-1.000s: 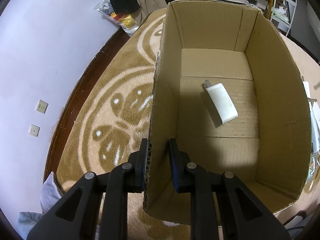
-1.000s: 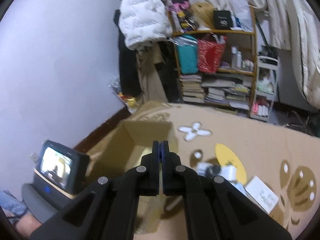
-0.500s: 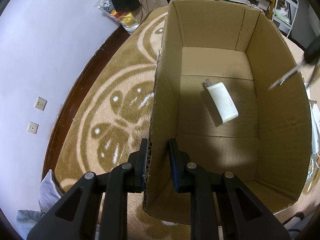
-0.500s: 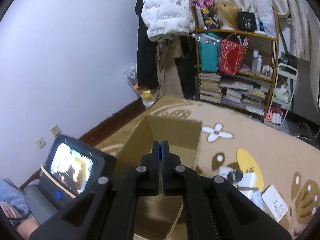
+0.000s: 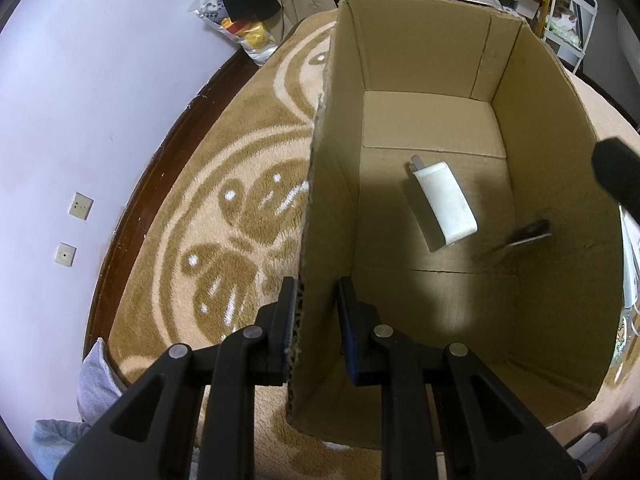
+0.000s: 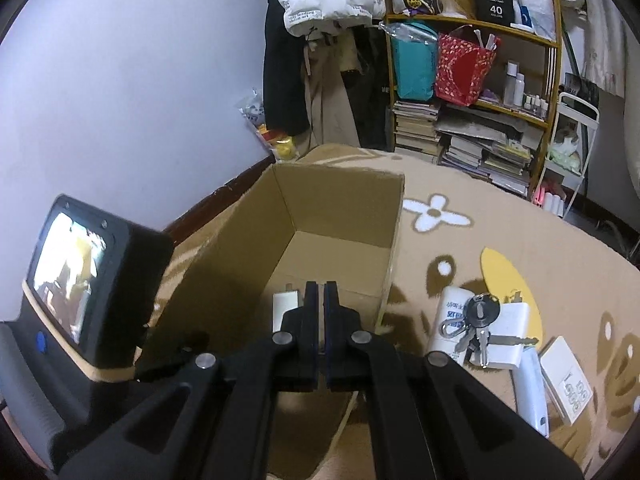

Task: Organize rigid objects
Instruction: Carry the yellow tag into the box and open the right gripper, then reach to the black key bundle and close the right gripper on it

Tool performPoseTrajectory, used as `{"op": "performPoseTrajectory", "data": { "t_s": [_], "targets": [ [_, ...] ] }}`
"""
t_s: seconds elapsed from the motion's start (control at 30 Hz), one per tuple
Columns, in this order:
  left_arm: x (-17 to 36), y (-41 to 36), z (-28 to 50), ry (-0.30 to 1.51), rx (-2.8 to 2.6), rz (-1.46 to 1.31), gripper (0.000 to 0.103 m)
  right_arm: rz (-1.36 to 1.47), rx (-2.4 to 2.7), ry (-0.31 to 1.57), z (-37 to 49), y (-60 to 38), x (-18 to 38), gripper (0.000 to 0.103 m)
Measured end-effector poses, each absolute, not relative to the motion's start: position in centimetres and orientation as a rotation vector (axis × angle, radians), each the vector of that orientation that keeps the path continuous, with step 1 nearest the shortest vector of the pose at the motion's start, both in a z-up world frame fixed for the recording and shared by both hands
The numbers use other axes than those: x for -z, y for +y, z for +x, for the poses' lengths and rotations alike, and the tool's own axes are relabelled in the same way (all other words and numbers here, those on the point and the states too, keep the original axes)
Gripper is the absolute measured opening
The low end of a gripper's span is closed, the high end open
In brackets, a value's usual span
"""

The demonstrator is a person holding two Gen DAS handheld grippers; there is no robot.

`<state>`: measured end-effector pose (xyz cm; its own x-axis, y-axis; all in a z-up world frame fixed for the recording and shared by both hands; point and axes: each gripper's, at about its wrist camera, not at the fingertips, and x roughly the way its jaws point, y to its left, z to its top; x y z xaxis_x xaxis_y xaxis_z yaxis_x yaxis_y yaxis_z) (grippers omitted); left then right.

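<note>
An open cardboard box [image 5: 560,200] stands on the patterned carpet. My left gripper [image 5: 318,300] straddles its left wall near the front corner, one finger outside and one inside, shut on the wall. A white rectangular block [image 5: 444,204] lies on the box floor, also seen past my right fingers [image 6: 286,310]. A small dark, blurred object [image 5: 528,234] is low inside by the right wall, above its shadow. My right gripper [image 6: 321,296] hovers over the near end of the box [image 6: 340,208], fingers almost together, nothing visible between them.
On the carpet right of the box lie a bunch of keys [image 6: 478,320], a white tube [image 6: 448,320], a white adapter [image 6: 512,332] and more small white boxes [image 6: 566,384]. A cluttered shelf [image 6: 472,120] stands behind. The left gripper's screen unit [image 6: 80,280] is at left.
The thin dark object dropped from beside the right wall's rim to low inside the box. My right gripper came closer over the box. The left gripper stayed on the wall.
</note>
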<state>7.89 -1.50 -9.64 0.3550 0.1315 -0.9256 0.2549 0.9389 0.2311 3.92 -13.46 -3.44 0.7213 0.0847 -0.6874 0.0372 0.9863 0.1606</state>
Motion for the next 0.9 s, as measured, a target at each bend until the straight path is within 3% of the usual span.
{"op": "performPoseTrajectory", "data": {
  "t_s": [0.2,0.27,0.33,0.47,0.6,0.73,0.9],
  "targets": [
    [9.7,-1.5,7.9,1.214,0.081,0.367,0.019,0.101,0.010,0.743,4.3,-14.5,1.0,0.009],
    [9.7,-1.5,7.9,1.214,0.081,0.367,0.019,0.076,0.030,0.733,4.3,-15.1,0.4,0.020],
    [9.8,-1.5,7.9,1.213,0.080,0.370,0.019,0.061,0.049,0.715,4.2,-15.8,-0.3,0.046],
    [9.8,-1.6,7.9,1.213,0.078,0.372,0.020,0.056,0.067,0.693,4.1,-17.5,-1.0,0.065],
    [9.8,-1.6,7.9,1.213,0.077,0.374,0.020,0.101,0.112,0.691,3.9,-19.7,-0.4,0.095],
    [9.8,-1.6,7.9,1.213,0.077,0.375,0.020,0.173,0.128,0.682,3.5,-21.5,0.7,0.103],
    [9.7,-1.5,7.9,1.211,0.071,0.371,0.021,0.134,0.170,0.710,3.8,-22.8,2.5,0.103]
  ]
}}
